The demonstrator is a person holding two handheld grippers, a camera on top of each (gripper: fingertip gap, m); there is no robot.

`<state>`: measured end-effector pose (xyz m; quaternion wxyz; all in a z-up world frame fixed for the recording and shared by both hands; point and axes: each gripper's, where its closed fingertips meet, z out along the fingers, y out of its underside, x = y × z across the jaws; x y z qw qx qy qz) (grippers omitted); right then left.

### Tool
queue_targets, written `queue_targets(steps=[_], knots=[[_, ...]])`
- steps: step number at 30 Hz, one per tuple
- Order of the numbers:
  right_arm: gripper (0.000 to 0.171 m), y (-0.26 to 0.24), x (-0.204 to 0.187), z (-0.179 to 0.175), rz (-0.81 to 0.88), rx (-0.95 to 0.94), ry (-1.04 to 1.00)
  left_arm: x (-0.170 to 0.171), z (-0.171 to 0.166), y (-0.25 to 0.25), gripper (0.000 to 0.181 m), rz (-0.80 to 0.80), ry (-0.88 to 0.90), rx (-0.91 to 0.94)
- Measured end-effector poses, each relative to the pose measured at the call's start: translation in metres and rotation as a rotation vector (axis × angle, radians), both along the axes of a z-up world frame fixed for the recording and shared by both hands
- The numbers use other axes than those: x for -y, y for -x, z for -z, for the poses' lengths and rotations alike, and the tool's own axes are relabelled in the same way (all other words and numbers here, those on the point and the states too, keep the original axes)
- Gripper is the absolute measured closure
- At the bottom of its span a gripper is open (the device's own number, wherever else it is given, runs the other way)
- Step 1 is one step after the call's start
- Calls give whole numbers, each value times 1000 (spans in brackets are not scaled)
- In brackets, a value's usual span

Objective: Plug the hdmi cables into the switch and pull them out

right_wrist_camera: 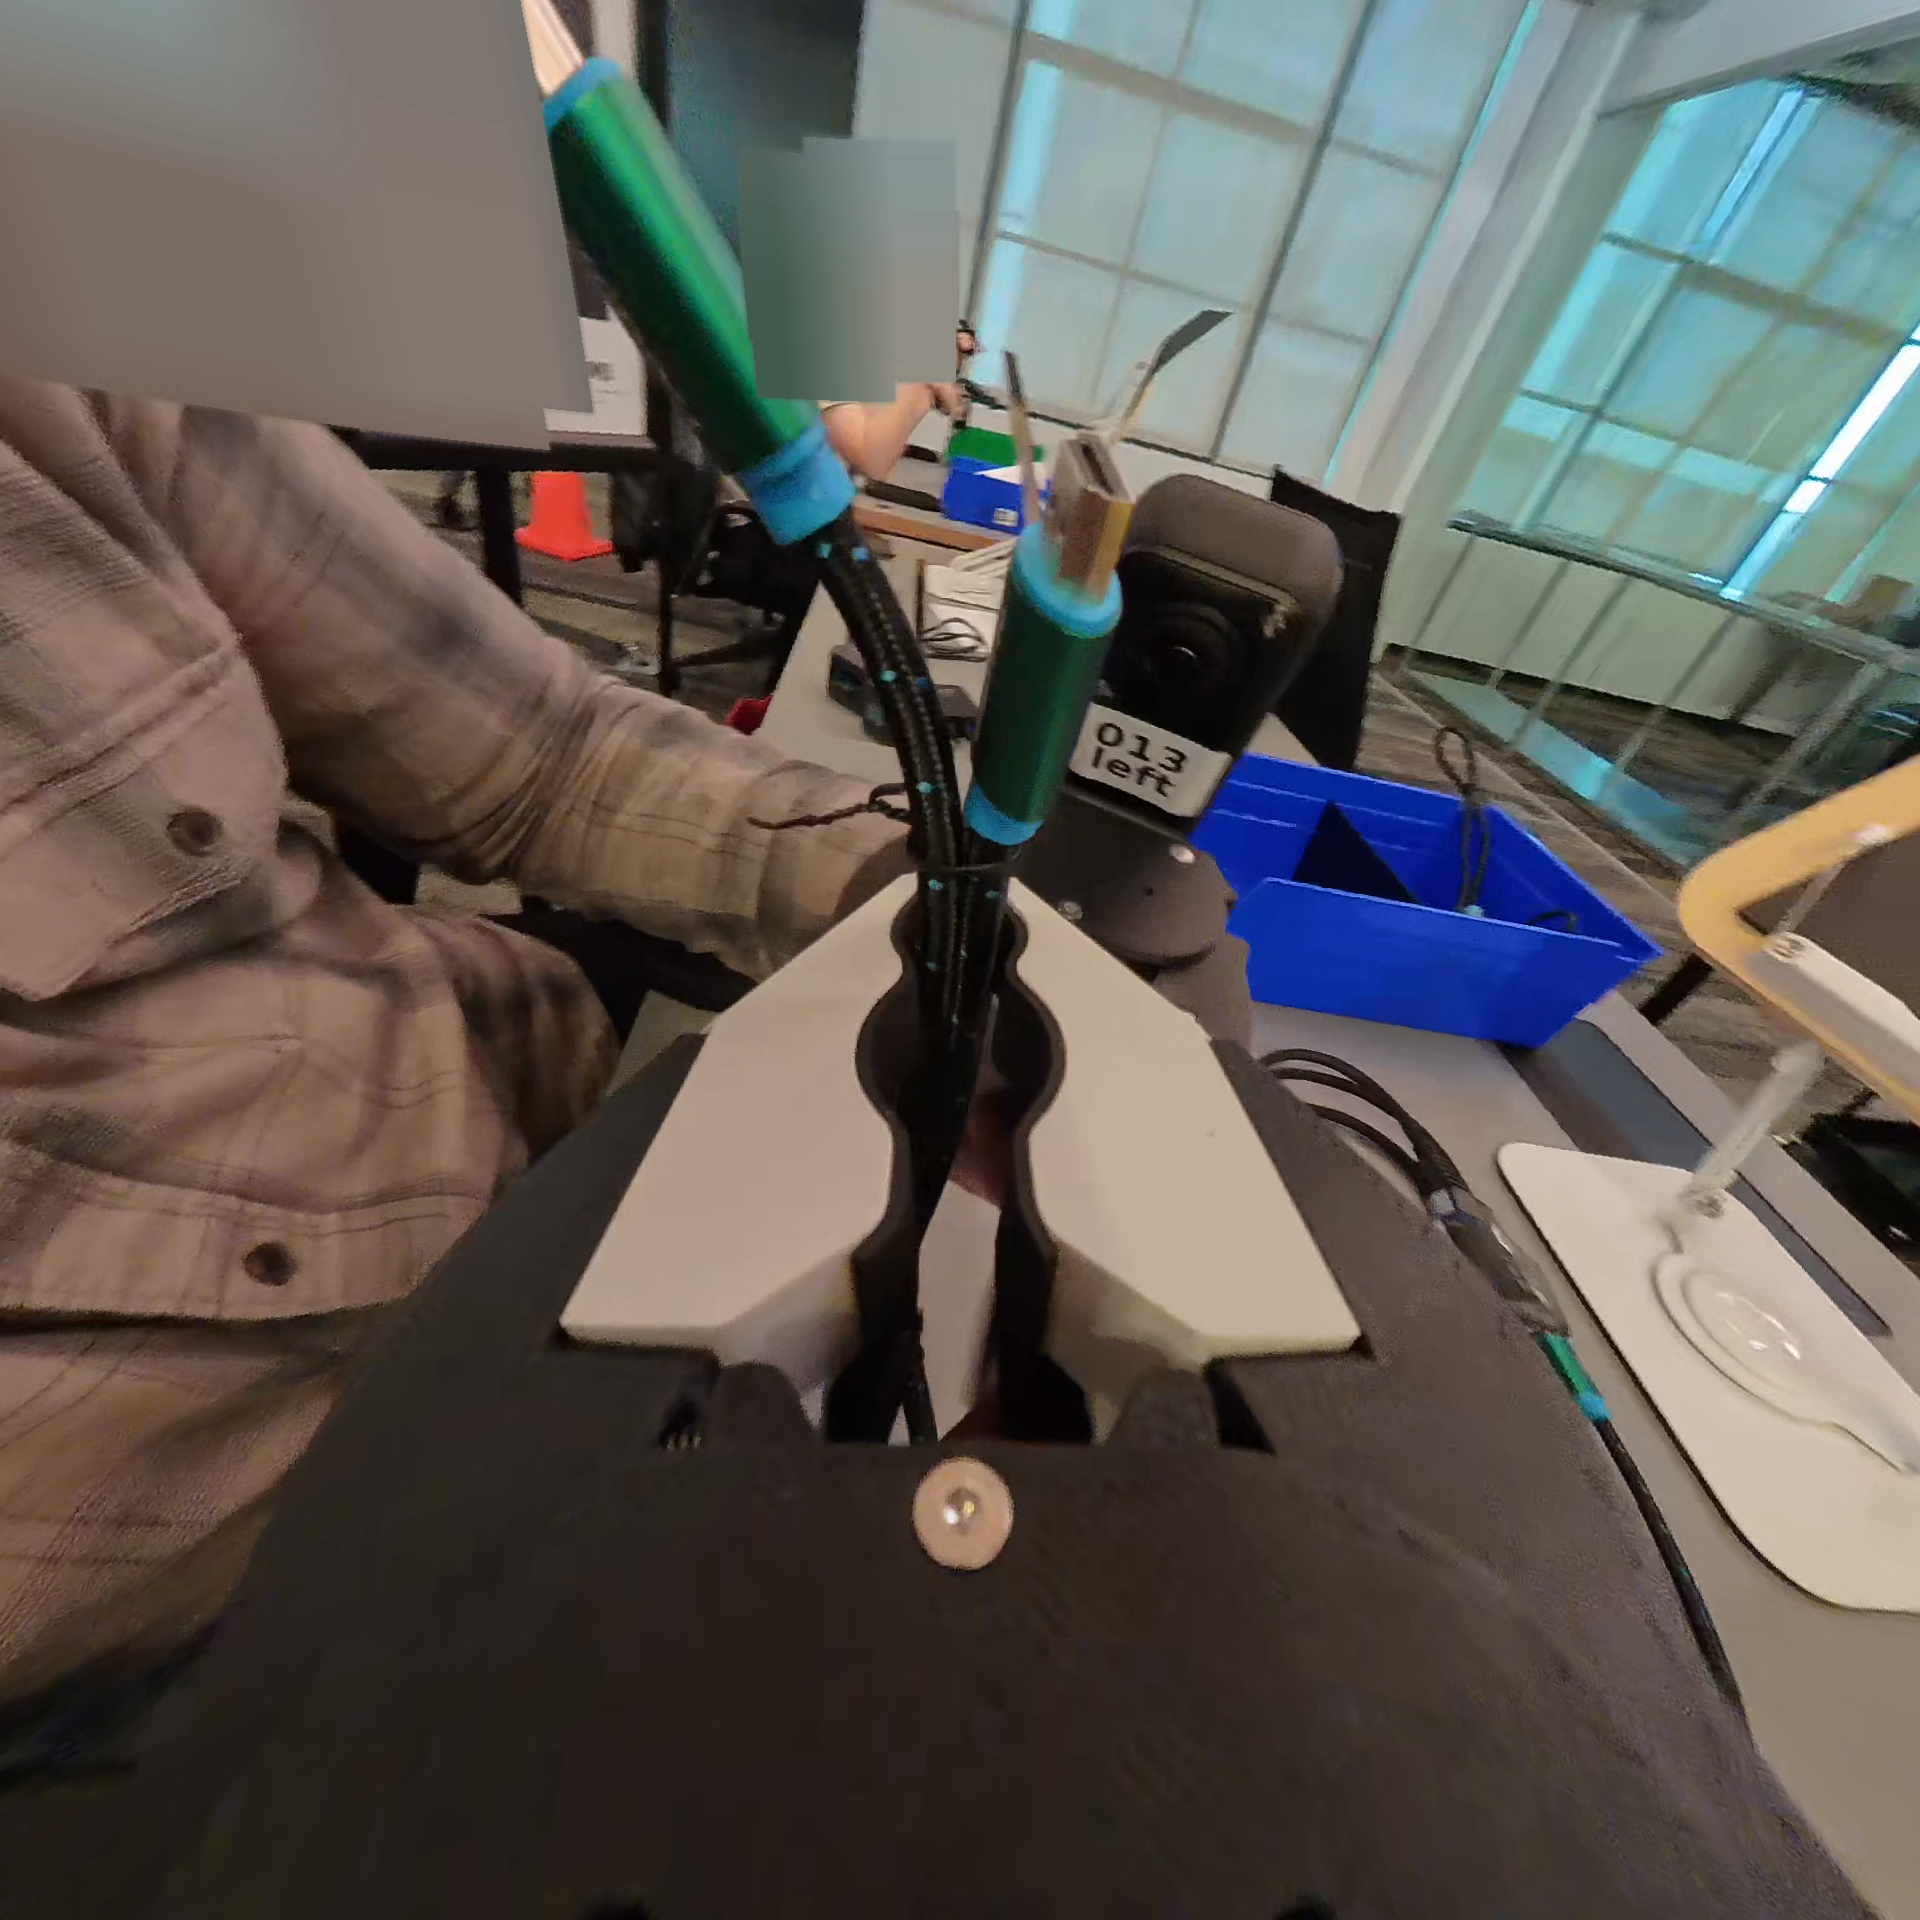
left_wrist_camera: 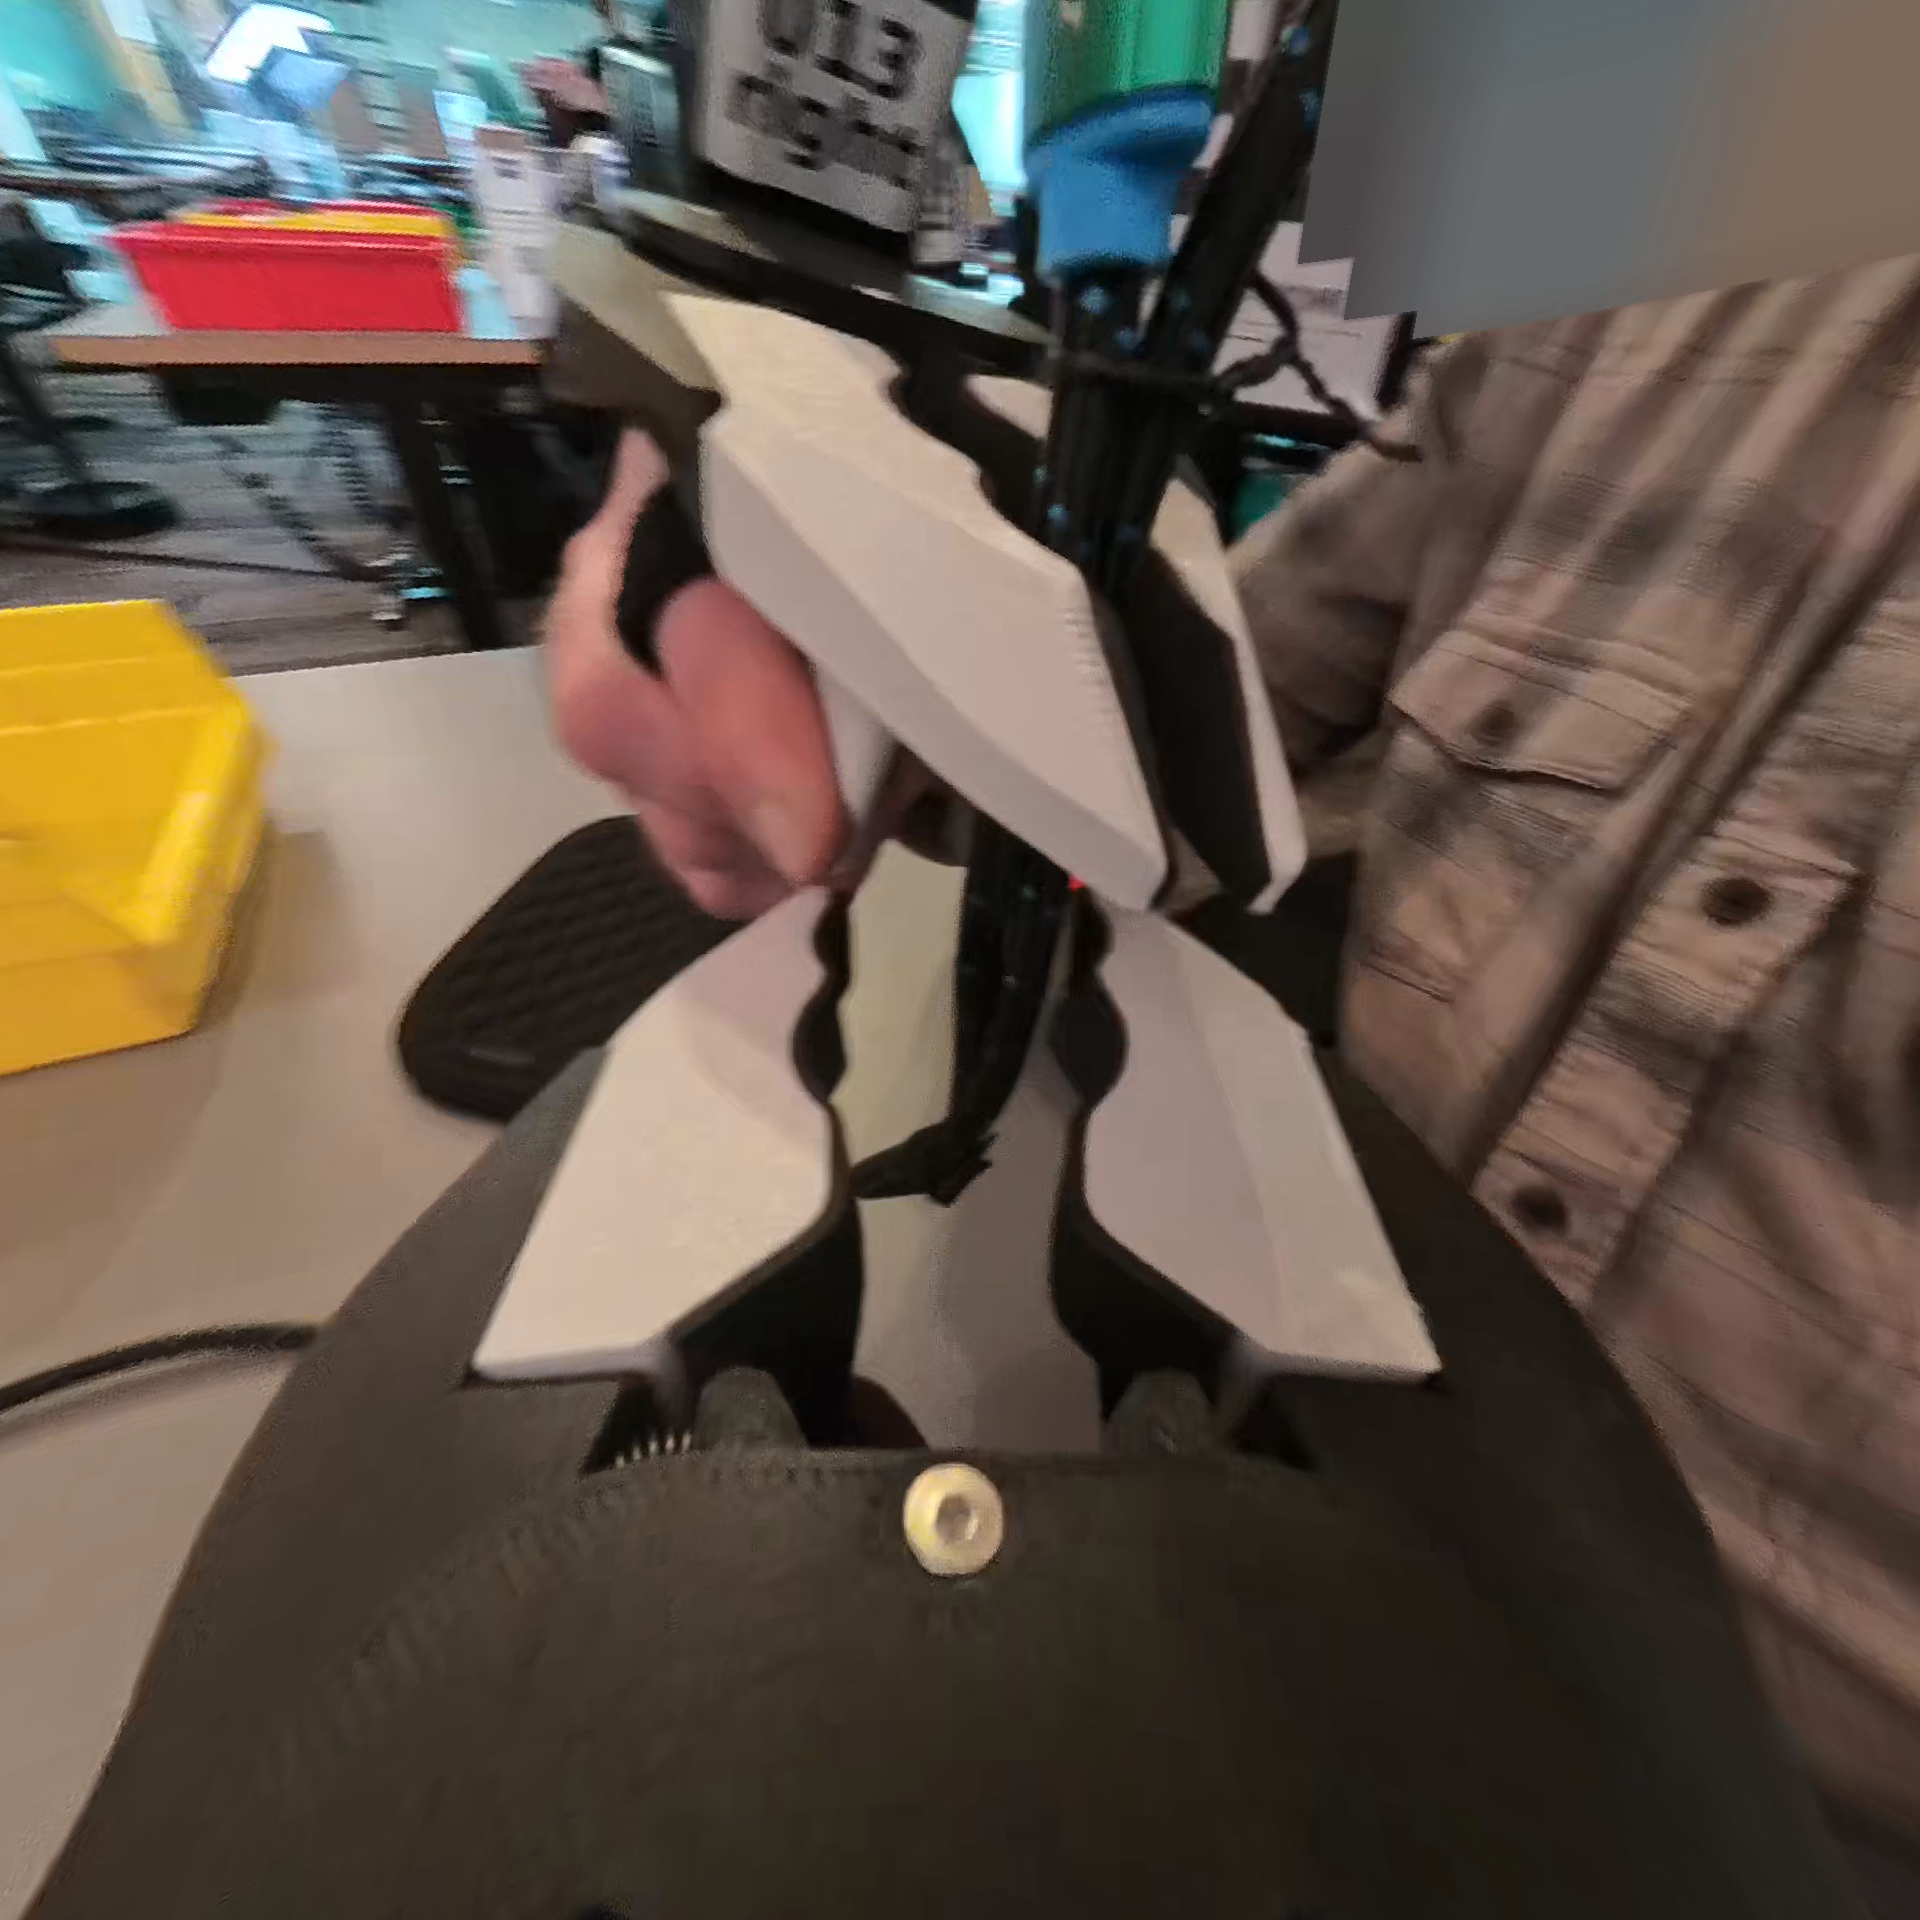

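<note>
My right gripper (right_wrist_camera: 961, 997) is closed on the bundled black braided hdmi cables (right_wrist_camera: 940, 935), its white fingers (right_wrist_camera: 790, 1122) pinching the strands low while the two green connectors rise above the tips. My left gripper (left_wrist_camera: 961, 1018) stands open with nothing between its jaws; the cables hang down through the gap without being clamped. The two grippers face each other tip to tip, so the left is the free one and already nearest the bundle.

The cables' long axis runs upward out of my right gripper: the longer green connector (right_wrist_camera: 675, 301) leans up and to the left, and the shorter green connector (right_wrist_camera: 1039, 696) stands just right of it, its bare metal plug end pointing up. I judge that the next move turns on the left gripper taking one connector along that axis. I cannot see the switch in either view.

Containers: a blue bin (right_wrist_camera: 1434, 914) beyond the left gripper holds a dark object and a cord; a yellow bin (left_wrist_camera: 104, 831) and, farther back, a red bin (left_wrist_camera: 301, 275), contents not visible.
</note>
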<state>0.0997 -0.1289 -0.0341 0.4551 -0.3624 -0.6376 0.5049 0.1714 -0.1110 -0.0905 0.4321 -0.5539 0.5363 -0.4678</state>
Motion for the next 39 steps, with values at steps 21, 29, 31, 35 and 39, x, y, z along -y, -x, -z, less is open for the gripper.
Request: queue_targets(steps=[21, 29, 31, 35, 39], knots=[[167, 46, -34, -46, 184, -167, 261, -33, -12, 42, 176, -548, -107, 25], [137, 52, -53, -48, 306, -148, 232, -35, -10, 129, 177, -718, -188, -265], [139, 39, -67, -45, 368, -160, 225, -37, 0, 170, 178, -807, -320, -515], [149, 6, -102, -35, 515, -169, 232, -21, 47, 226, 178, -775, -370, -954], [152, -13, -115, -18, 574, -149, 267, 5, 109, 262, 178, -626, -306, -1281]])
